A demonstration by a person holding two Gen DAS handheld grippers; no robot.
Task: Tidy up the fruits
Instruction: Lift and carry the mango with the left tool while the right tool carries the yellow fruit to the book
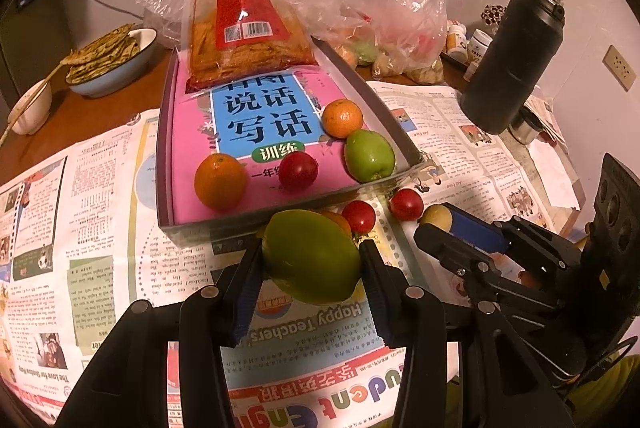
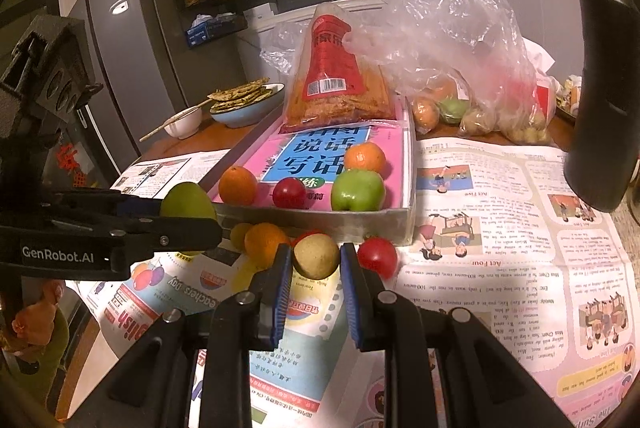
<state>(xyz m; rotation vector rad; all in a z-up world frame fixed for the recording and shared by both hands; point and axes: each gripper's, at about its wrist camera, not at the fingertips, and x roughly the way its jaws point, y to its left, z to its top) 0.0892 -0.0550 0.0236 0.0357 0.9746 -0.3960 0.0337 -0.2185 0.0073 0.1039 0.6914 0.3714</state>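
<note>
Left wrist view showed the left gripper (image 1: 312,260) clamping a green fruit (image 1: 312,256) between its fingers. The right gripper (image 2: 314,260) pinched a brownish fruit (image 2: 315,255) at its fingertips.

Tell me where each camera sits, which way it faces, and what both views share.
Left wrist: on the left gripper, looking along its fingers, which clamp a green fruit, toward the tray; the right gripper shows at right.
Right wrist: on the right gripper, facing the same tray, its fingers flanking a small brownish fruit; the left gripper shows at left.
Shared: tray, pink book, snack bag, black thermos.
</note>
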